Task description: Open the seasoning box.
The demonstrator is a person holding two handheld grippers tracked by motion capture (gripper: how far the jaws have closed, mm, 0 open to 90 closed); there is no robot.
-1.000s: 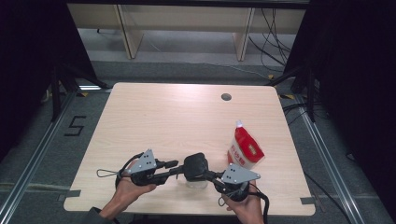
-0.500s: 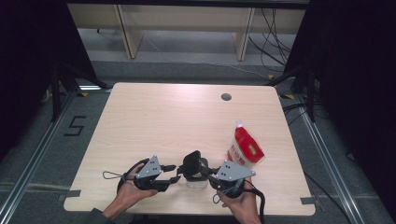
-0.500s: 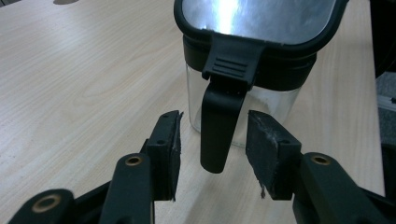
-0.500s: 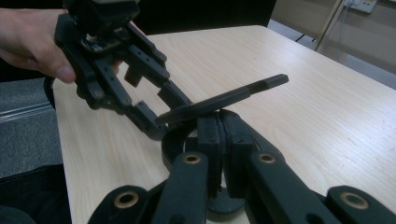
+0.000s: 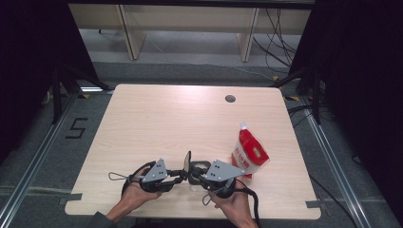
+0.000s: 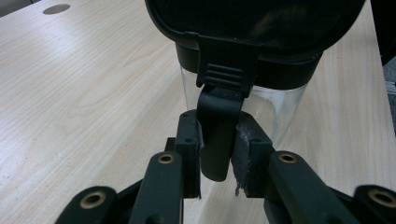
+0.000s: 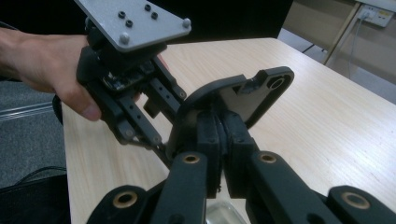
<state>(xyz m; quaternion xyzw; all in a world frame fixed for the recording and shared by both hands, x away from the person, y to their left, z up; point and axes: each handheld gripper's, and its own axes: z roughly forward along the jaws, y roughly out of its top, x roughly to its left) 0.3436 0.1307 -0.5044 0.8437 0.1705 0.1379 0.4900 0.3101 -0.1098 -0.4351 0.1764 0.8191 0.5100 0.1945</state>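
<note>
Pale wood-grain bench carries a clear glass jar with a black hinged lid at its near edge, between both hands; a red-and-white spouted refill pouch stands just beside, to the right, ready for use.

Left gripper view: the left gripper has just been closing its fingers, now nearly shut, onto the black lid clasp, presumably to release it.

Right gripper view: the right gripper has its fingers fully closed, pinching the raised lid's edge to steady it.
</note>
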